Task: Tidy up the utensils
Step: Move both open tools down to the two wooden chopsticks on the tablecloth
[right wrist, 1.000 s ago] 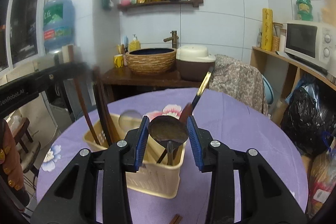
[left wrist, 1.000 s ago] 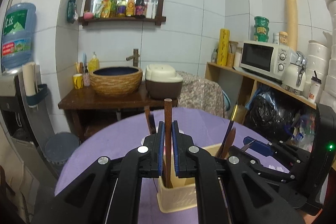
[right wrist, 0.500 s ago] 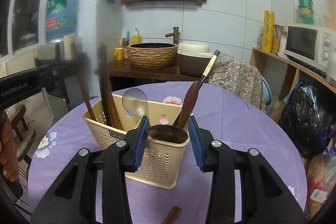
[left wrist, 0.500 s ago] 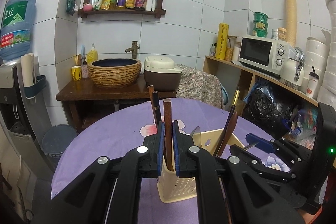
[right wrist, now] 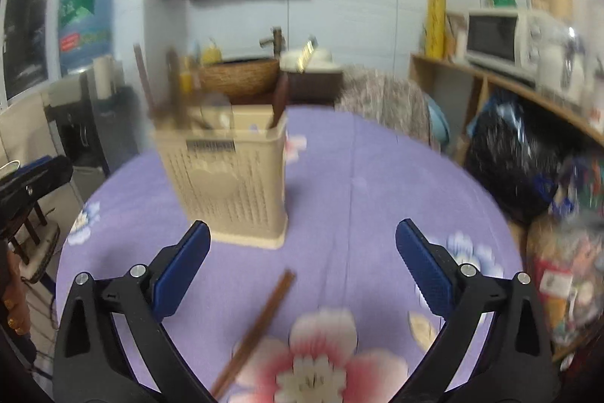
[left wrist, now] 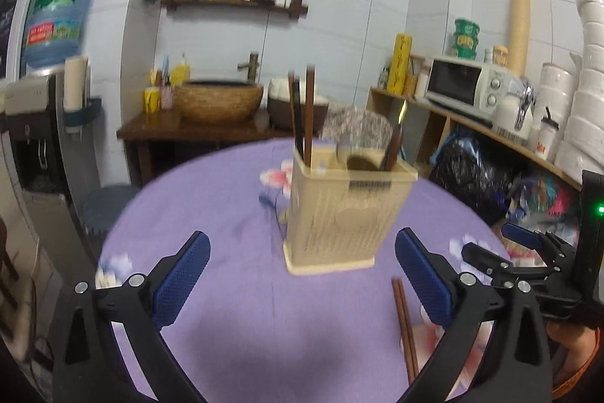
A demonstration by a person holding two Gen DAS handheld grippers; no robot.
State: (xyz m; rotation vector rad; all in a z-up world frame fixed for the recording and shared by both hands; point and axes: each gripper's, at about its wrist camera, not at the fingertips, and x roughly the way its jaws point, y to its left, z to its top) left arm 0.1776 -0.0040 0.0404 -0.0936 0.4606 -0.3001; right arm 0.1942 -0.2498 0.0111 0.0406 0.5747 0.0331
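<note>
- The left gripper [left wrist: 302, 274], black-armed with blue ribbed pads, is spread wide and holds nothing; the right gripper [right wrist: 302, 270], built the same, is likewise released and empty.
- Between the right gripper's fingers, a pair of dark brown wooden chopsticks [right wrist: 253, 329] lies flat on the purple flowered tablecloth [right wrist: 370, 176], slanting across a pink flower print; in the left view the same pair lies just inside the right finger.
- Farther on, the beige perforated plastic utensil caddy [left wrist: 341, 214] stands upright on the cloth, apart from both grippers.
- Inside it, two dark wooden sticks [left wrist: 304, 116] stand in its left compartment; a dark spoon bowl [left wrist: 360, 163] and a brown handle [left wrist: 394, 144] rest in the right one.
- Beyond the table, a woven basin [left wrist: 219, 99] sits on a dark wooden stand, and a white microwave [left wrist: 466, 87] sits on a shelf.
</note>
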